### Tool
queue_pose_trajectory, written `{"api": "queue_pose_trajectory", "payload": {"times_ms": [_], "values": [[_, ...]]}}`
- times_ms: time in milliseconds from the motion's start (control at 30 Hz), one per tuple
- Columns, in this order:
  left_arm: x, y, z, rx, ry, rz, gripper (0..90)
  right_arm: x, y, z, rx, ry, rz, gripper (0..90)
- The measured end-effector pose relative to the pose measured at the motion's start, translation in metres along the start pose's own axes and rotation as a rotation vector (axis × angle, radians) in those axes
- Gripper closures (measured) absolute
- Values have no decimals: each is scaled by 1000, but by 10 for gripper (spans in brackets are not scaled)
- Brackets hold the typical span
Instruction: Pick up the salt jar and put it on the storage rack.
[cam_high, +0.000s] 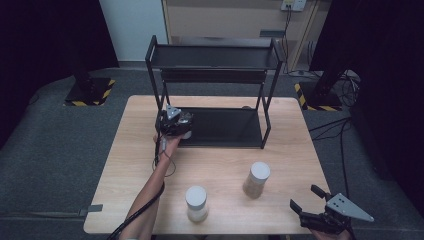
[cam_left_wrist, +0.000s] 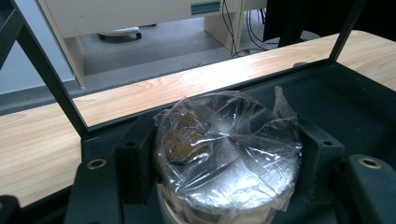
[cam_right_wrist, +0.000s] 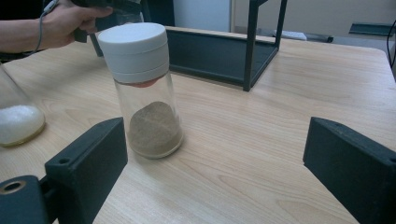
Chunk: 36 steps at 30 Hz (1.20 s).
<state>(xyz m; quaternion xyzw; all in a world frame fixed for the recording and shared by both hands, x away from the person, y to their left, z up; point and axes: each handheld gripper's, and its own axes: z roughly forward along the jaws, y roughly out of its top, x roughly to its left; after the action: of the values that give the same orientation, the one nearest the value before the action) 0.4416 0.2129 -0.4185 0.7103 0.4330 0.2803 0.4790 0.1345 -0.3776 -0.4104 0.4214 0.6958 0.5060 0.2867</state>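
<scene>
Our left gripper (cam_high: 176, 122) squeezes a jar with plastic wrap on top (cam_left_wrist: 229, 154) just over the black rack's bottom shelf (cam_high: 225, 127). We think we are putting it there; next, let go gently. Our right gripper (cam_high: 312, 207) is wide open and empty, near the brown-powder jar (cam_right_wrist: 147, 88) on the counter (cam_high: 220, 165).

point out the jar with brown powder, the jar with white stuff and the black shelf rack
jar with brown powder (cam_right_wrist: 142, 93), right gripper view, clear glass below the white lid
jar with white stuff (cam_high: 196, 204), high view, middle of the jar
black shelf rack (cam_high: 215, 56), high view, top shelf surface
</scene>
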Motion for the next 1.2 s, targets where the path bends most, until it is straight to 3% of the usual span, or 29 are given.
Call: {"api": "queue_pose_trajectory", "payload": {"times_ms": [500,567,767,900,1200], "values": [[1,-2,1,-5,-3,-1,330,0,0,0,2,2,-1,64],[2,0,1,-2,-7,17,321,0,0,0,1,2,-1,64],[7,4,-1,-15,-28,-13,159,0,0,0,1,3,-1,64],[9,7,-3,-29,-53,-5,117,0,0,0,1,2,0,64],[9,22,-14,-31,-63,22,40,0,0,0,1,1,-2,64]]}}
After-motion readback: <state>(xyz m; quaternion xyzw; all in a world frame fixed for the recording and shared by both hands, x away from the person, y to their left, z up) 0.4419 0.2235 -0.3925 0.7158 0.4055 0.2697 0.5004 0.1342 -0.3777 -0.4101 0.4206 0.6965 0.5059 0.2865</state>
